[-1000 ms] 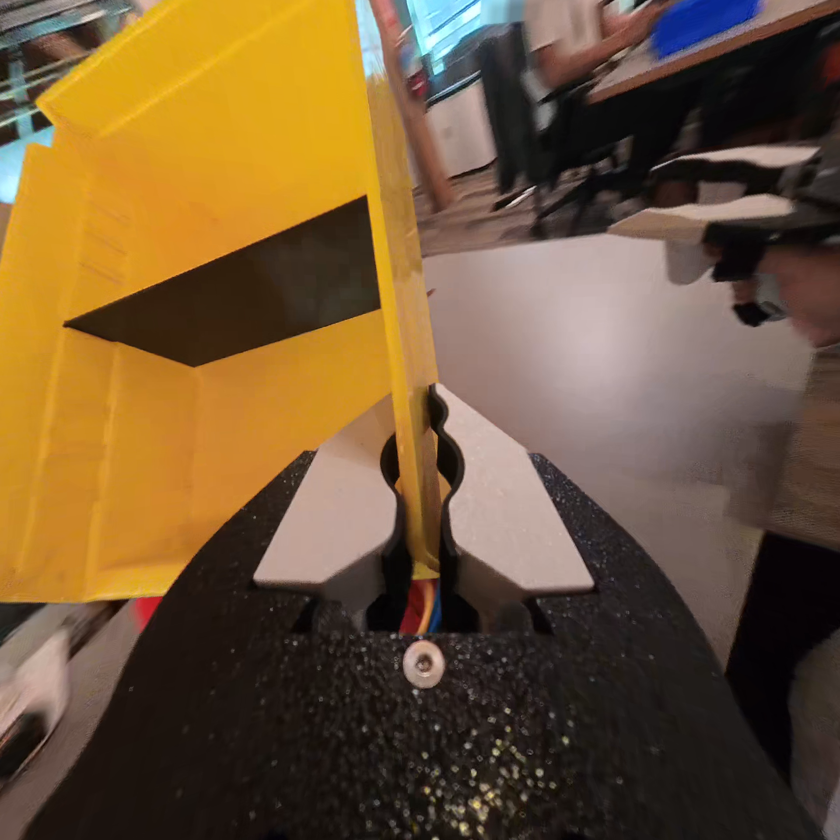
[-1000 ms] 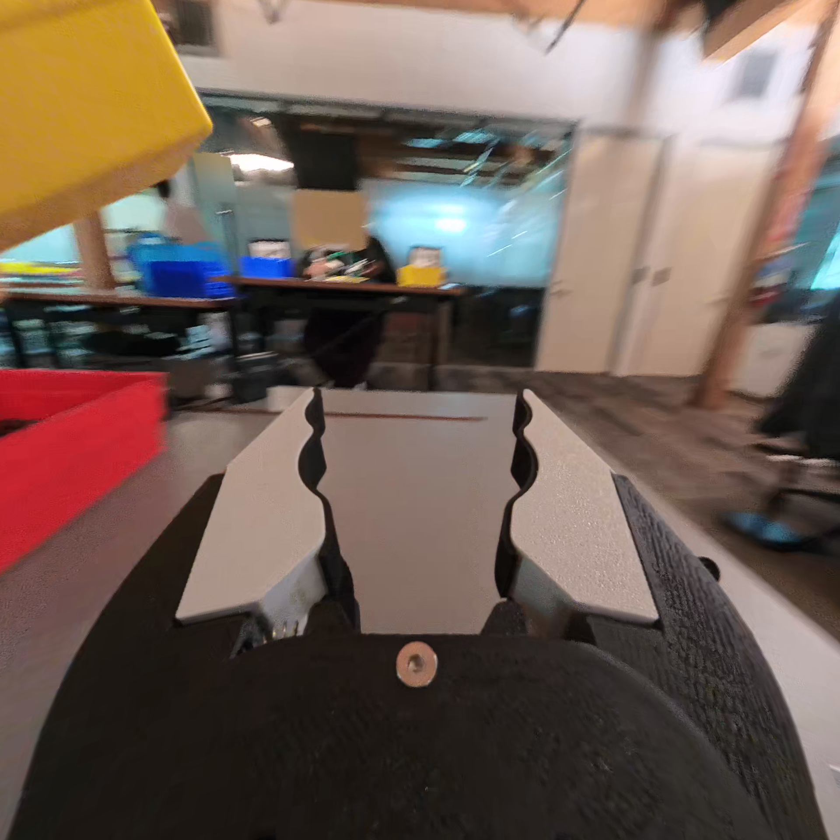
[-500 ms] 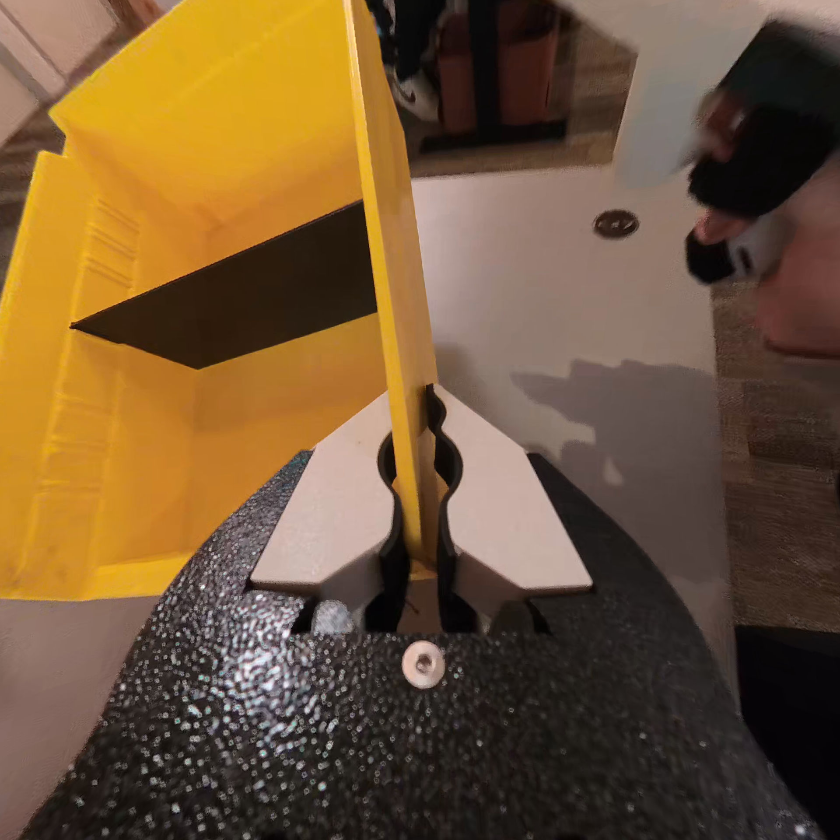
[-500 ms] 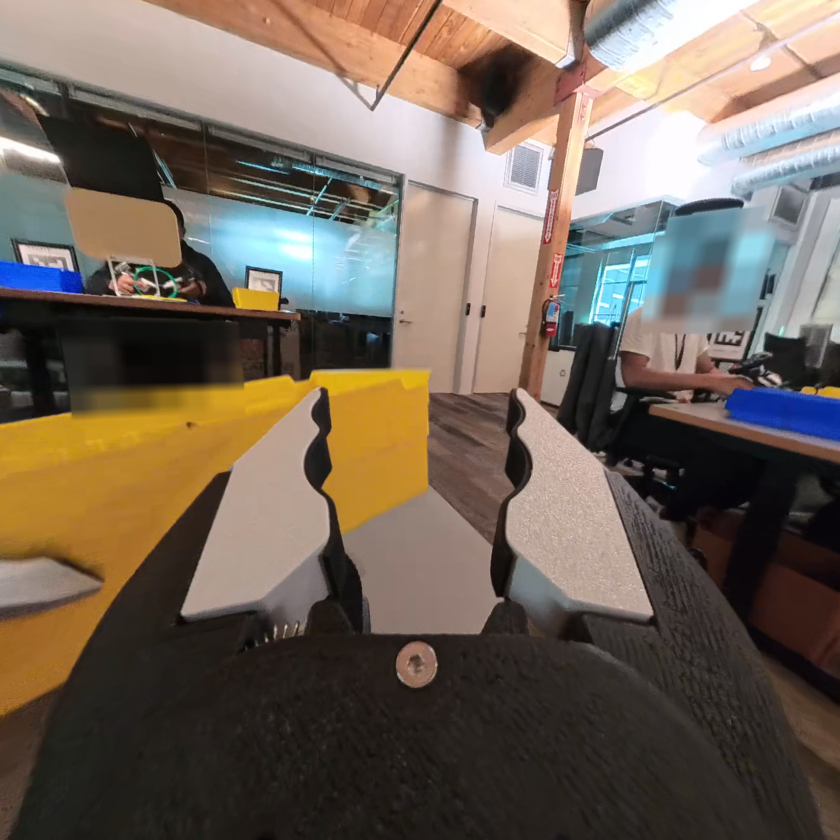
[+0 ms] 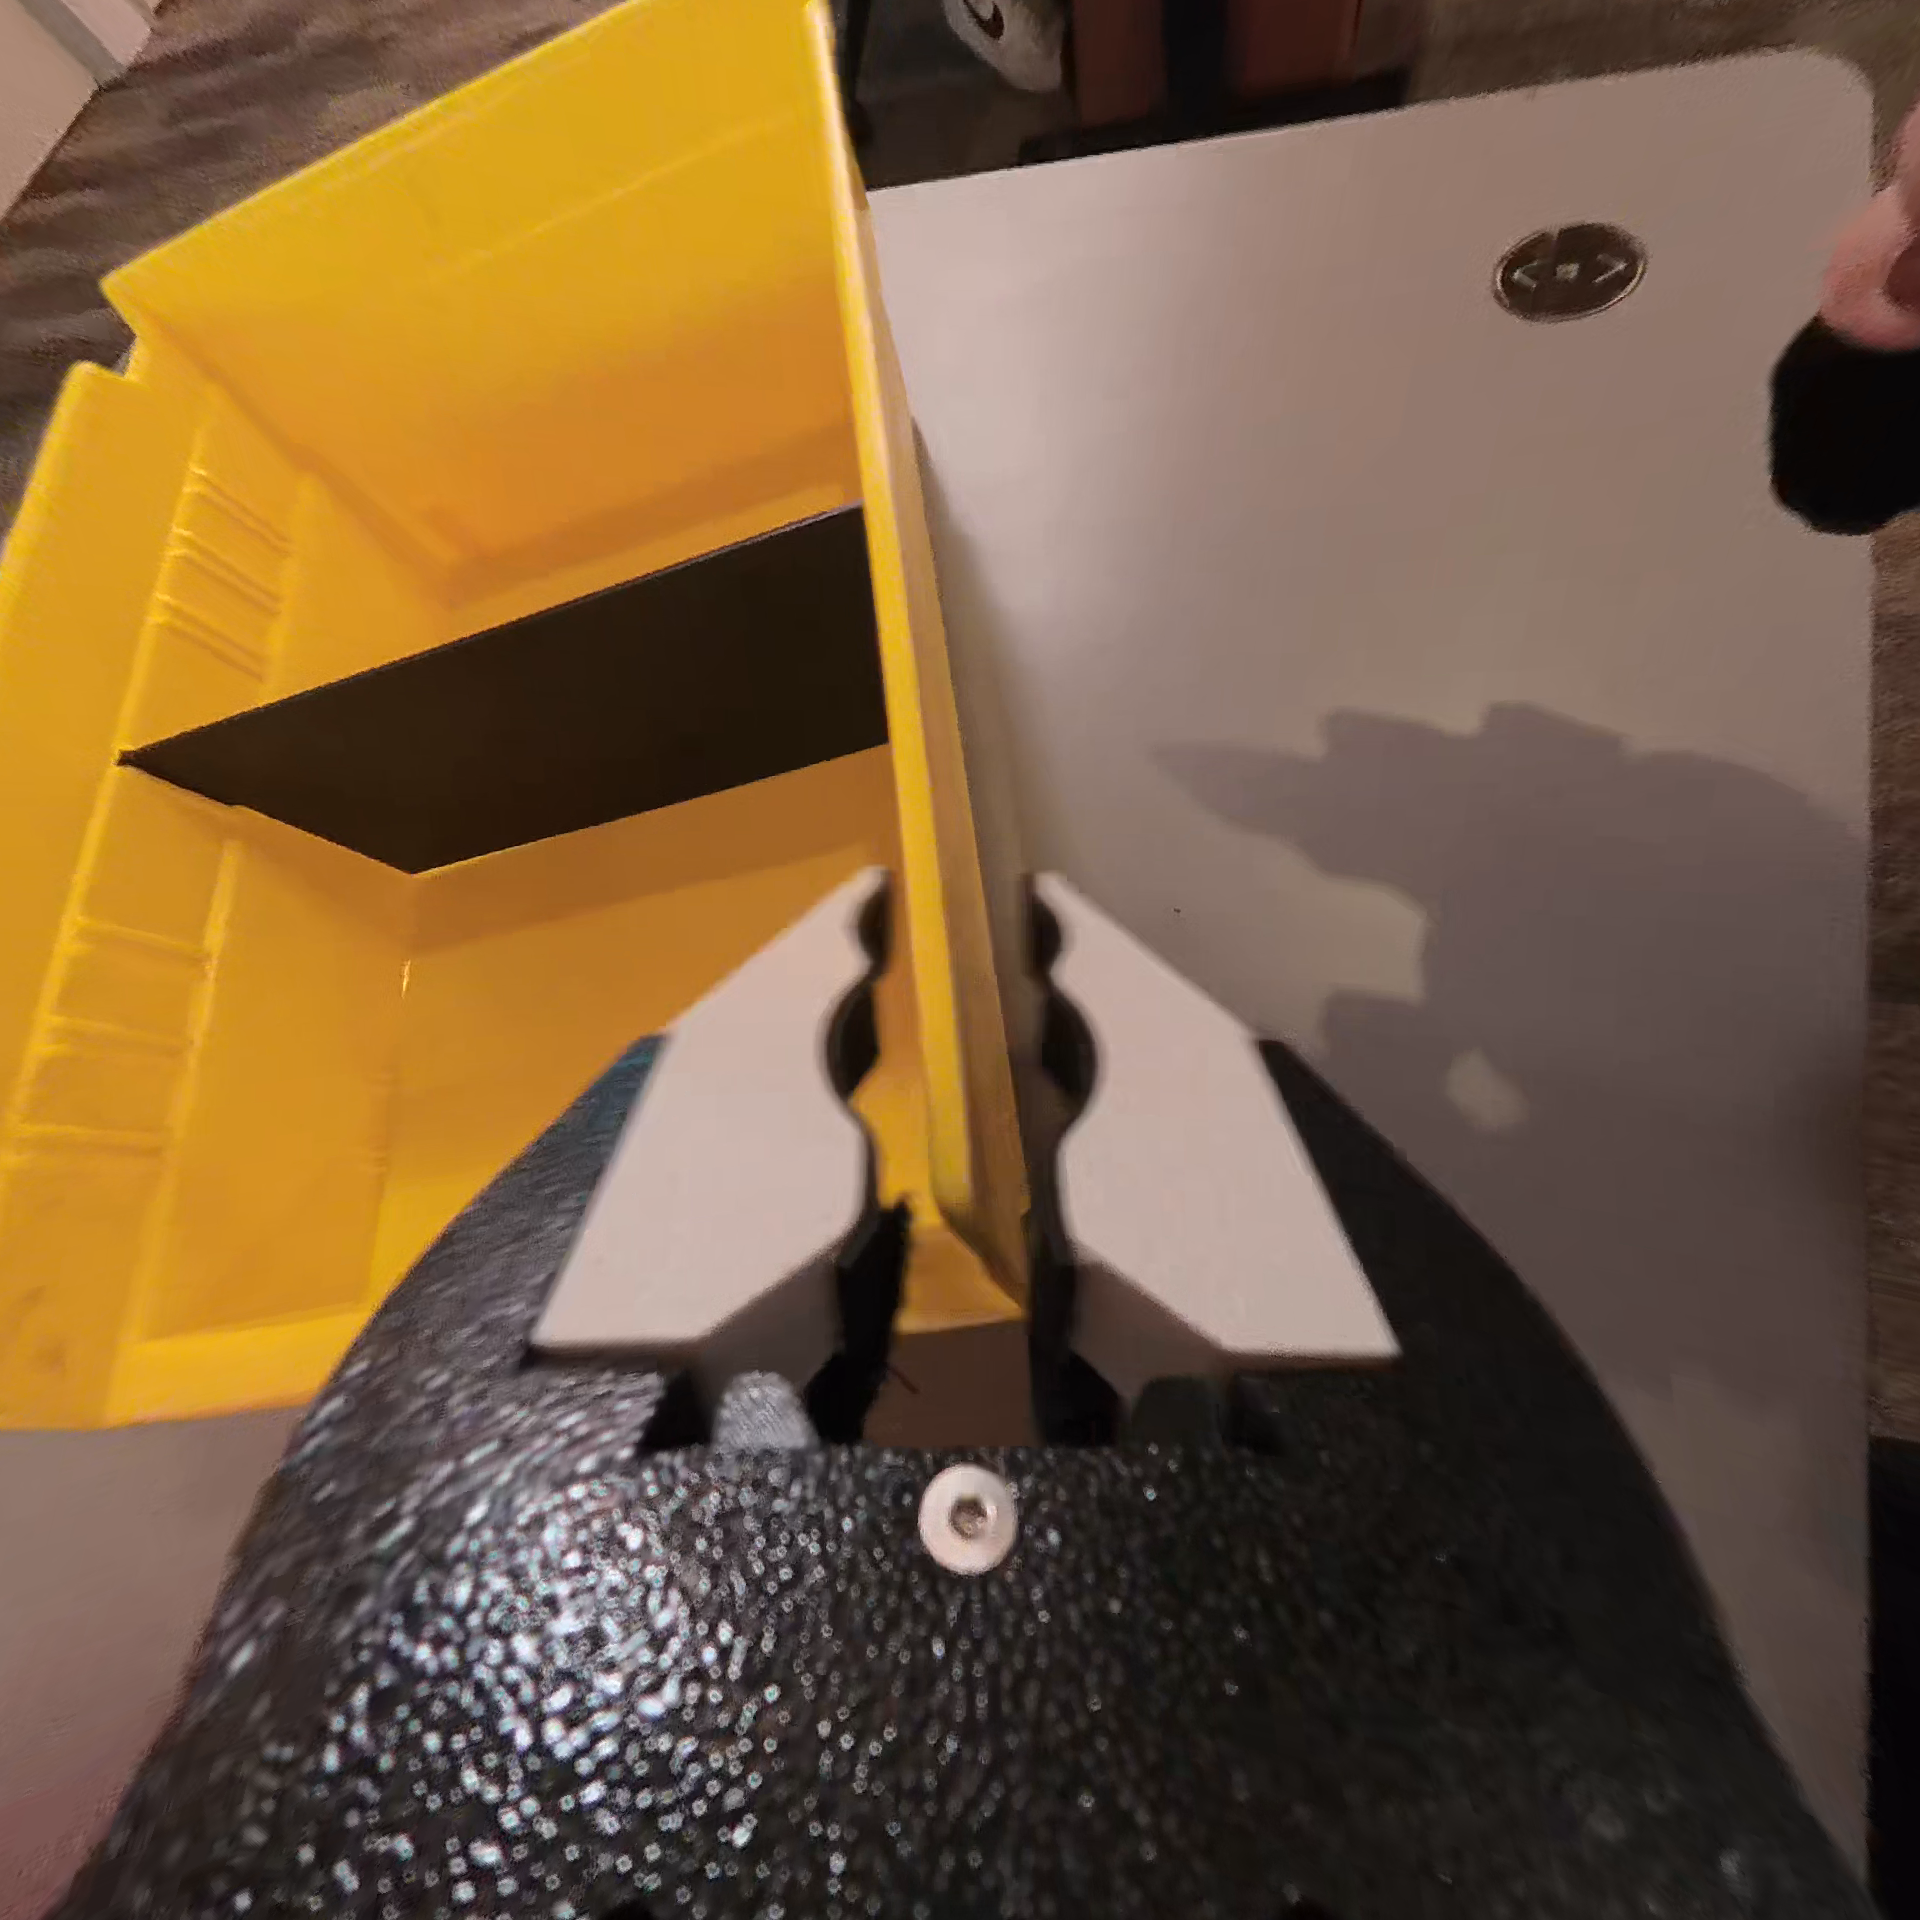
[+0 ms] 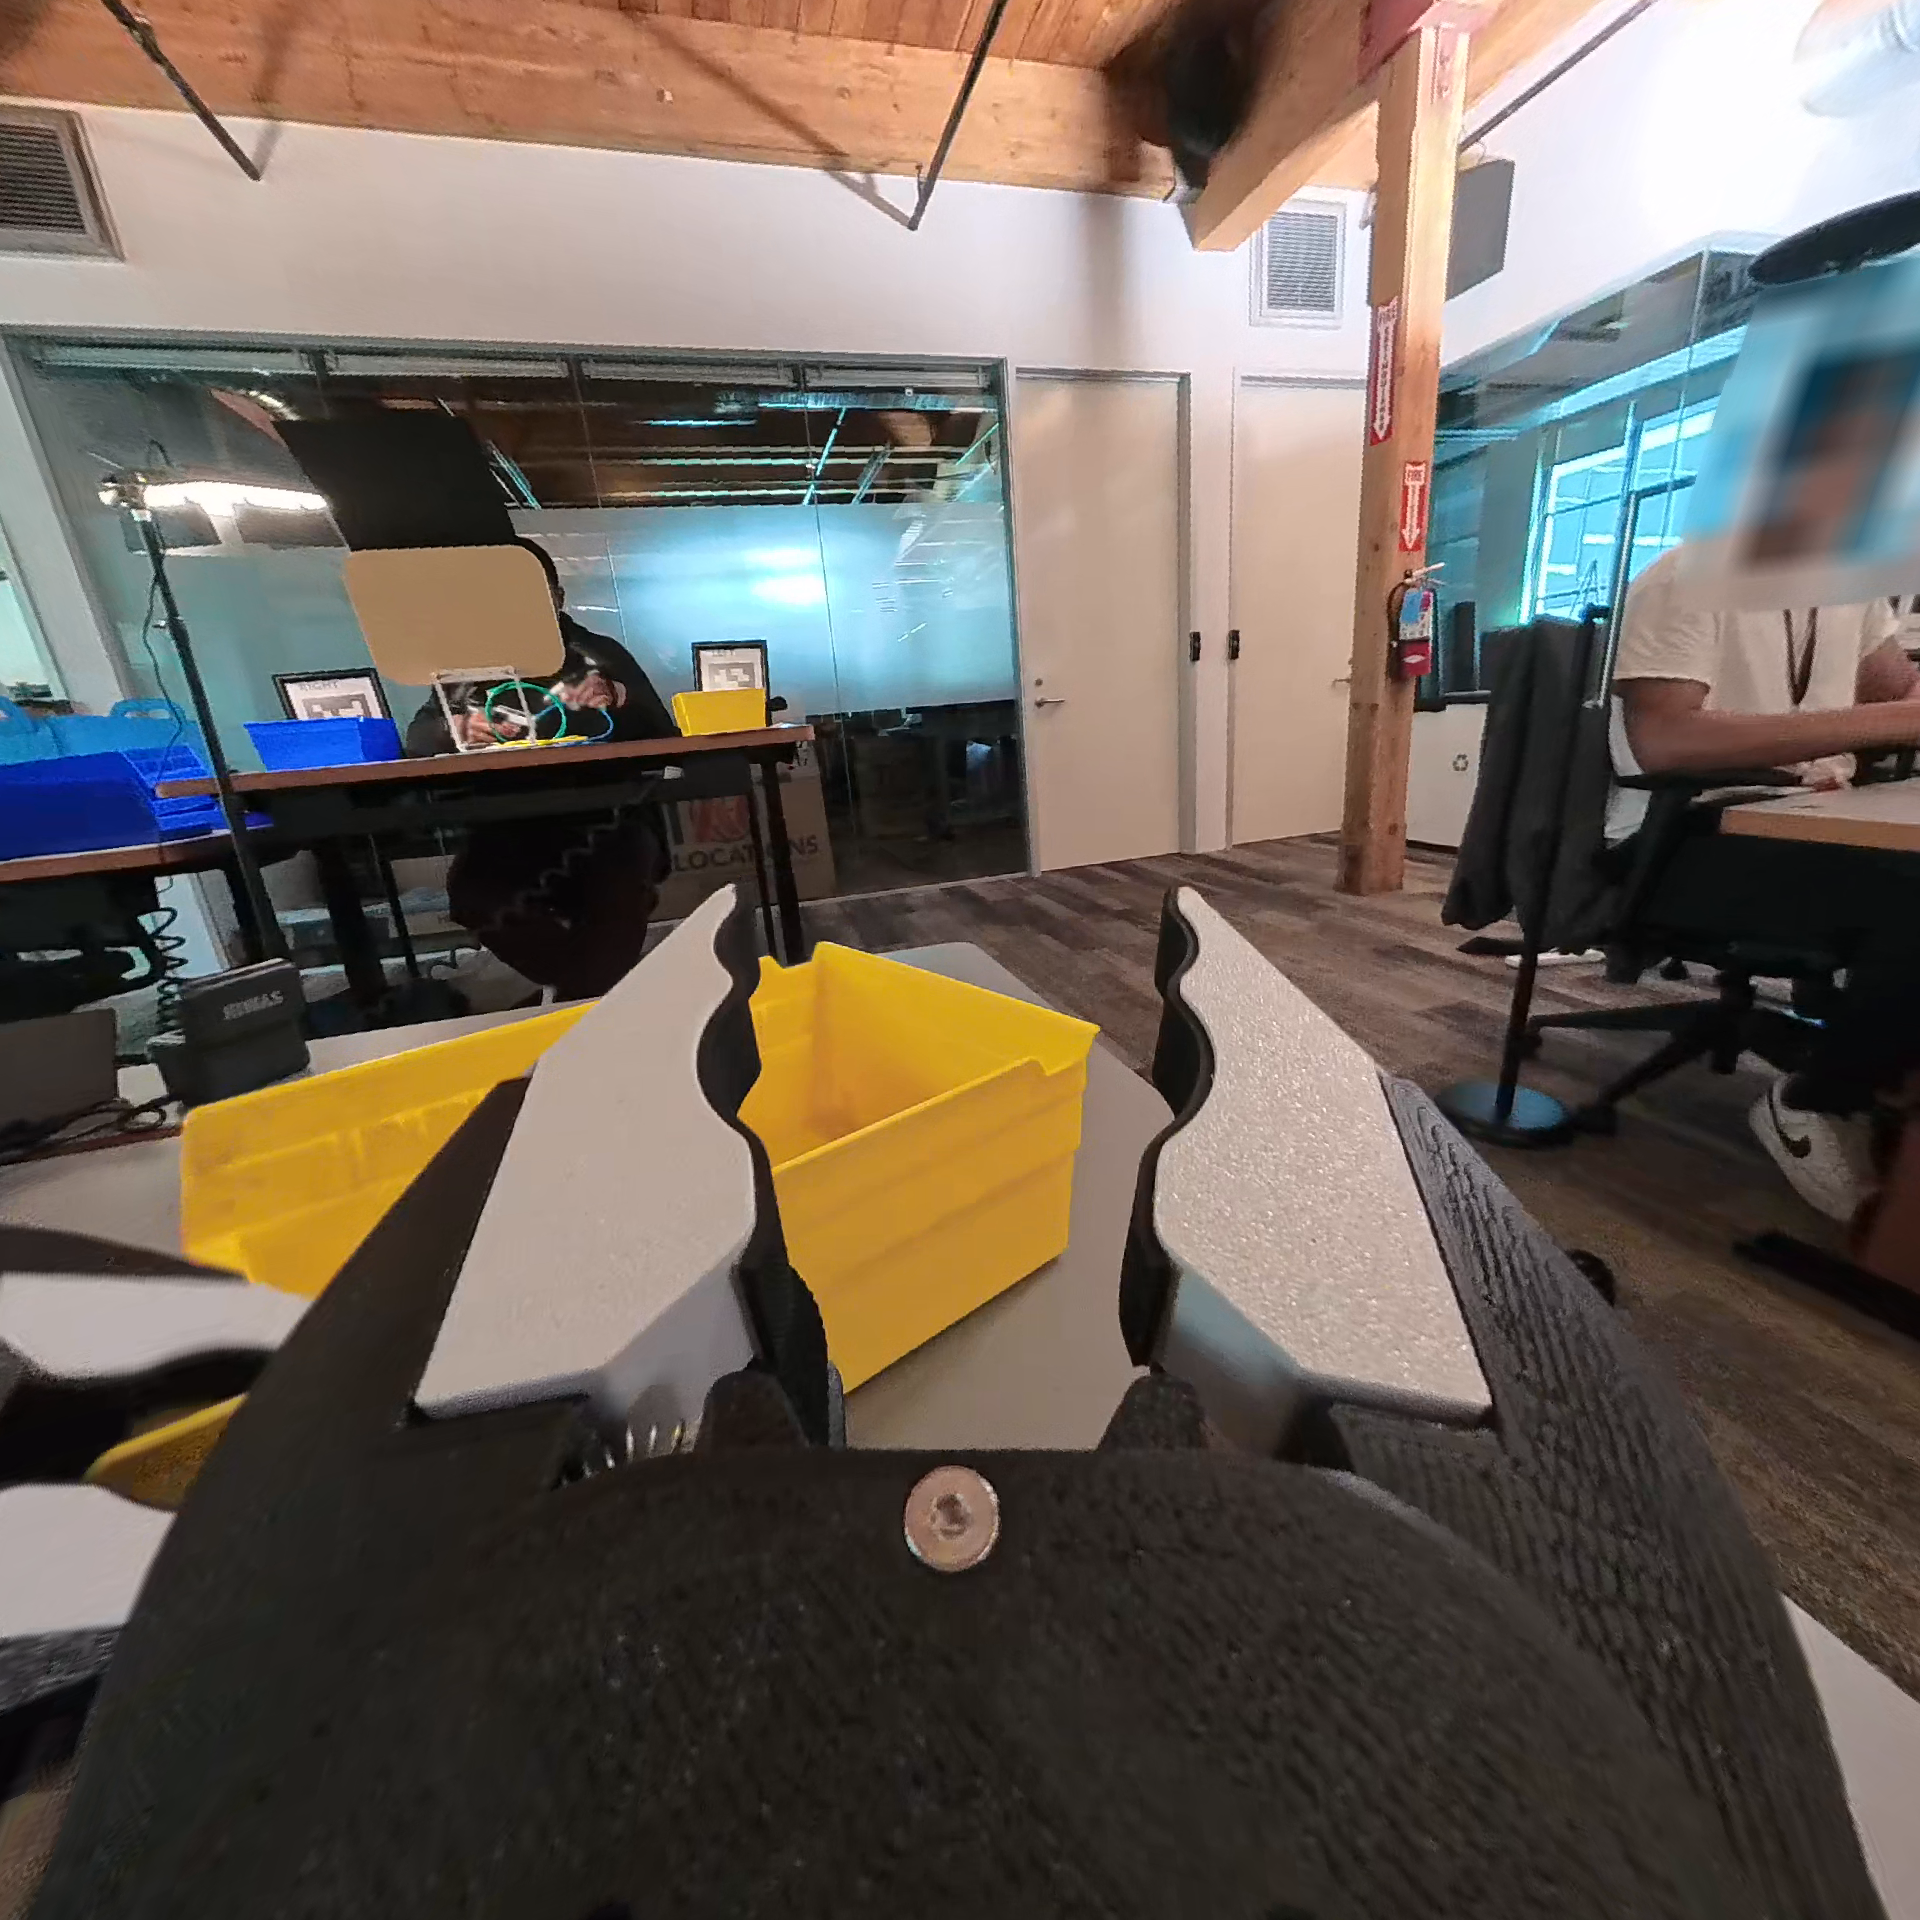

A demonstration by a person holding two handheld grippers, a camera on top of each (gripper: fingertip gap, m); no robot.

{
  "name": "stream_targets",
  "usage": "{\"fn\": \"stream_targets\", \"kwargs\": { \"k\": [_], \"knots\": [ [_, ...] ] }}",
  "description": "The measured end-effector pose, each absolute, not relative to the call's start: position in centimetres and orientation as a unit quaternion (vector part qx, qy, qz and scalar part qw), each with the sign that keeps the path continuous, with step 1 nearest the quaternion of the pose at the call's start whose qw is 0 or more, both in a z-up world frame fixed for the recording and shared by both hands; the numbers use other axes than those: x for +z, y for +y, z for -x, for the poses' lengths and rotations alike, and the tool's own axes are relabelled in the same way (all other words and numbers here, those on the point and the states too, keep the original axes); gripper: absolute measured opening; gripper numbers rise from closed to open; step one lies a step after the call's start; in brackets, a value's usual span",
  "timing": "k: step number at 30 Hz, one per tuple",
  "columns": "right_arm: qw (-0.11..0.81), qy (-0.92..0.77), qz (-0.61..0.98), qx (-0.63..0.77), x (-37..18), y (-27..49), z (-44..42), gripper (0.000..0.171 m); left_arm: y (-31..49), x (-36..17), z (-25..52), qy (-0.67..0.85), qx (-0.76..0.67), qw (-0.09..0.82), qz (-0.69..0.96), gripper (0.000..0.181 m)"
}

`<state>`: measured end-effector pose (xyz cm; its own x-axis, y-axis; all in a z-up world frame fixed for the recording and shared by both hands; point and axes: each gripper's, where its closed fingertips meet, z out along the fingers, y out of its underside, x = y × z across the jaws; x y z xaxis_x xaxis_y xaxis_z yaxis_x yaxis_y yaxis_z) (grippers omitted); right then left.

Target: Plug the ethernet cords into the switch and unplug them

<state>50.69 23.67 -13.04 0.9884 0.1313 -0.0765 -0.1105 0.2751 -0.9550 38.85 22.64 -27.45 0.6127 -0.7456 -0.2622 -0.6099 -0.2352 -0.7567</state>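
Observation:
No ethernet cords or switch are in view. A yellow plastic bin [image 5: 468, 364] with a black divider [image 5: 520, 717] sits empty on the grey table [image 5: 1351, 520]. My left gripper [image 5: 961, 904] is open, with the bin's right wall standing between its jaws. The bin also shows in the right wrist view [image 6: 914, 1143], resting flat on the table [image 6: 987, 1382]. My right gripper [image 6: 956, 914] is open and empty, held above the table near the bin. The left gripper [image 6: 94, 1434] appears at the lower left of that view.
A round metal grommet [image 5: 1569, 272] is set near the table's far right corner. A hand on the right gripper's handle [image 5: 1849, 436] shows at the right edge. A black device [image 6: 244, 1023] sits behind the bin. People sit at other desks beyond. The tips of one gripper are about 20 cm away from the tips of the other.
The left gripper carried the bin down onto the table, then opened its jaws off the bin wall. The right gripper swung round and now faces the bin.

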Motion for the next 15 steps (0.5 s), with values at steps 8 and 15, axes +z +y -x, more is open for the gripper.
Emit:
{"fn": "stream_targets", "kwargs": {
  "k": [8,15],
  "knots": [
    [0.76,-0.048,0.636,0.126,-14.8,23.6,-46.3,0.09,17.2,-18.6,-31.1,0.363,-0.073,0.564,0.738,0.096],
    [0.709,-0.078,0.691,0.117,-17.4,23.0,-39.9,0.128,9.8,-12.4,-8.0,0.094,0.087,0.708,0.694,0.086]
  ]
}}
